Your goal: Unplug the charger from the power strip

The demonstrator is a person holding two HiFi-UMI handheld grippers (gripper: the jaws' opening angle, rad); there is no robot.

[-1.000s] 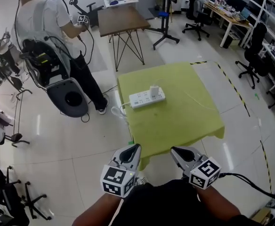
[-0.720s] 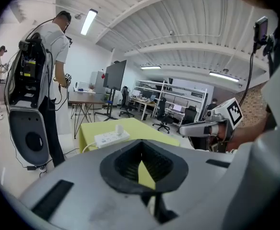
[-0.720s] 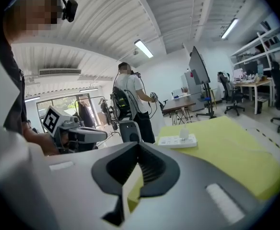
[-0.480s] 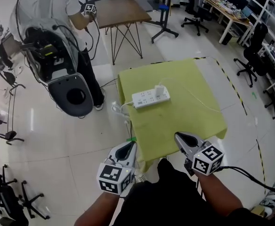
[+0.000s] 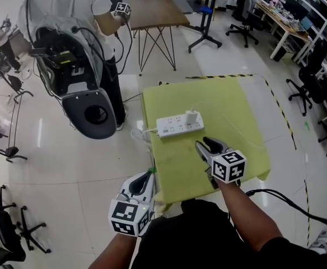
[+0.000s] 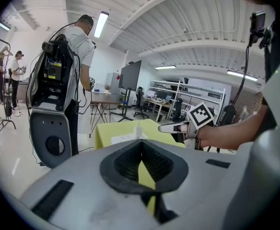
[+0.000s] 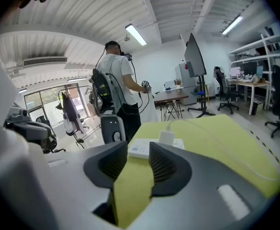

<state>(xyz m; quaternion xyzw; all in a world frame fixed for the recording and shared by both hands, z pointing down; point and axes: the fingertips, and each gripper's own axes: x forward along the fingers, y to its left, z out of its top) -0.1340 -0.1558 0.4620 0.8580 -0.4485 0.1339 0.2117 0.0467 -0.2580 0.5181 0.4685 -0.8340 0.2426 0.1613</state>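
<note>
Charger [image 5: 192,117] is still plugged into the white power strip [image 5: 172,125], standing upright near its right end, in the middle of the yellow-green tablecloth [image 5: 219,94].

Big change from a second ago is the right gripper [image 5: 204,143]. It was hanging back off the near edge of the table with its jaws together. Now it's out over the cloth, just short of the strip, and the jaws are opening with nothing between them, only cloth showing through the gap.

Left gripper [image 5: 148,175] has crept up a bit but is still off the table's near left corner, jaws together and empty.

The person wearing the backpack rig [image 5: 68,55] sits closer in the head view than before.

As for writing, the strip's print is too small to read. The gripper cubes only carry black-and-white square markers.
</note>
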